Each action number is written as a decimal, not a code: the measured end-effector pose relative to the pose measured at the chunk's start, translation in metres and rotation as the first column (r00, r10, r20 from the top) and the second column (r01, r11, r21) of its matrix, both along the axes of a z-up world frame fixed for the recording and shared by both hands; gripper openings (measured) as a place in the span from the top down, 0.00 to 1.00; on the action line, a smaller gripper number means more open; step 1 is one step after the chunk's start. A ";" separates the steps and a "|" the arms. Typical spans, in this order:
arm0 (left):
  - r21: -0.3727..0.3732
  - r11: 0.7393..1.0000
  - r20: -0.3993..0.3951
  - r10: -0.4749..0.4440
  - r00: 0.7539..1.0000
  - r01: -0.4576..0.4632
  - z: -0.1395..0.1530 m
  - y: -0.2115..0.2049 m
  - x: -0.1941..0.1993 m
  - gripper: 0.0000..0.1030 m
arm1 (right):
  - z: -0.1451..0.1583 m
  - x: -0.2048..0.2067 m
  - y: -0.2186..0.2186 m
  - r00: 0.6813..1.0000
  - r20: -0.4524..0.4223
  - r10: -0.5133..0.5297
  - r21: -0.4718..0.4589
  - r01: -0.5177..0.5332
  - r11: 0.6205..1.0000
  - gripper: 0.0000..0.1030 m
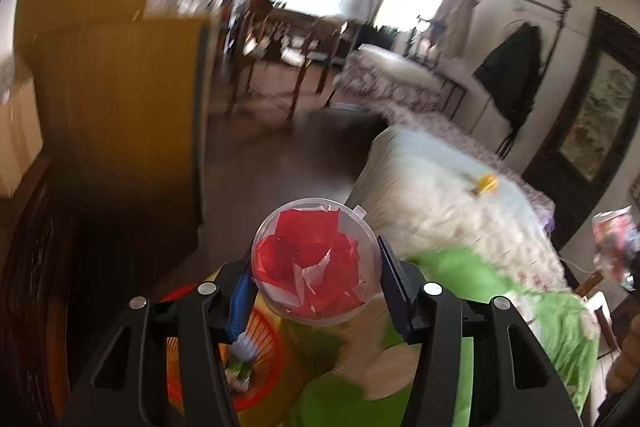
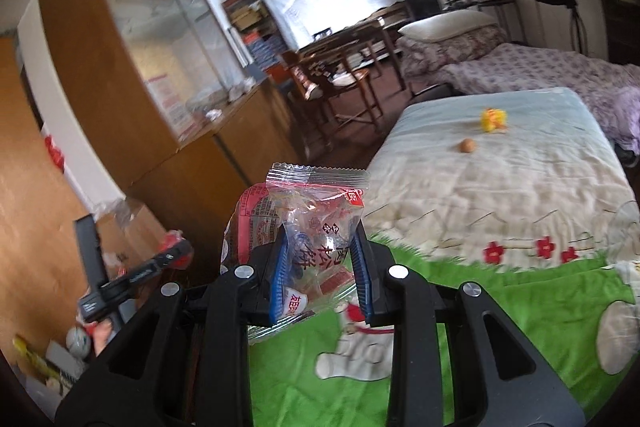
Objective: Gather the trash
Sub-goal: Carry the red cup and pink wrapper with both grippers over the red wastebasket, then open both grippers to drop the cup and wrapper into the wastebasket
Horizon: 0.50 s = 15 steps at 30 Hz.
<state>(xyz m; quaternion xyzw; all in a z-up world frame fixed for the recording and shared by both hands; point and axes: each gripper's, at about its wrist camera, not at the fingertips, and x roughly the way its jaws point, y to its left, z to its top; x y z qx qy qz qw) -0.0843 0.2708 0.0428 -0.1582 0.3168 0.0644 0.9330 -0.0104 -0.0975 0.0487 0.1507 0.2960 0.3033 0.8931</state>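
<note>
Left gripper [image 1: 316, 291] pinches a clear cup [image 1: 316, 263] above an orange basket [image 1: 260, 367] — right gripper [image 2: 320, 267] pinches a snack wrapper [image 2: 308, 227].

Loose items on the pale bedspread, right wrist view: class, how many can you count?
2. A yellow crumpled item lies toward the far end, and a small brown round item lies apart from it, slightly nearer. The gripper may hide others.

You stood in a daylit room: dark floor [image 1: 312, 147], wooden cabinet [image 2: 120, 67] left, dining table [image 2: 352, 39] beyond, bed [image 2: 500, 179] right.
</note>
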 end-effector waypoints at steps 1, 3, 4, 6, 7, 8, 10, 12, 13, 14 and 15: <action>0.000 1.000 -0.020 0.009 1.000 -0.009 -0.009 0.008 0.000 0.47 | -0.001 0.000 0.005 1.000 -0.004 0.009 -0.006 -0.009 1.000 0.70; 0.005 1.000 -0.075 0.030 0.997 -0.030 -0.033 0.022 0.001 0.47 | -0.006 0.001 0.017 0.999 -0.017 0.029 -0.028 -0.029 0.999 0.70; 0.001 0.999 -0.099 0.035 0.994 -0.035 -0.043 0.026 0.002 0.47 | -0.009 0.001 0.022 0.999 -0.024 0.037 -0.036 -0.038 0.999 0.70; -0.020 0.998 -0.157 0.047 0.986 -0.051 -0.069 0.037 0.001 0.44 | -0.016 0.004 0.037 0.997 -0.048 0.056 -0.062 -0.059 0.996 0.70; -0.028 0.998 -0.181 0.057 0.982 -0.063 -0.077 0.042 -0.001 0.30 | -0.018 0.003 0.041 0.997 -0.052 0.060 -0.068 -0.063 0.996 0.70; -0.032 0.996 -0.207 0.080 0.975 -0.088 -0.087 0.049 -0.003 0.22 | -0.022 0.005 0.048 0.996 -0.064 0.068 -0.080 -0.073 0.994 0.70; -0.043 0.988 -0.233 0.132 0.963 -0.146 -0.102 0.066 -0.013 0.10 | -0.028 0.005 0.060 0.993 -0.080 0.084 -0.100 -0.092 0.991 0.70; -0.057 0.983 -0.252 0.152 0.956 -0.172 -0.110 0.081 -0.021 0.09 | -0.034 0.008 0.073 0.990 -0.096 0.105 -0.124 -0.116 0.985 0.70; -0.054 0.980 -0.260 0.169 0.951 -0.189 -0.113 0.086 -0.023 0.08 | -0.037 0.009 0.079 0.988 -0.103 0.115 -0.133 -0.129 0.983 0.70; -0.042 0.976 -0.268 0.196 0.943 -0.215 -0.116 0.093 -0.026 0.08 | -0.040 0.010 0.087 0.985 -0.113 0.131 -0.144 -0.147 0.979 0.70; -0.027 0.970 -0.272 0.225 0.936 -0.242 -0.117 0.102 -0.033 0.07 | -0.043 0.010 0.094 0.982 -0.119 0.144 -0.156 -0.162 0.974 0.70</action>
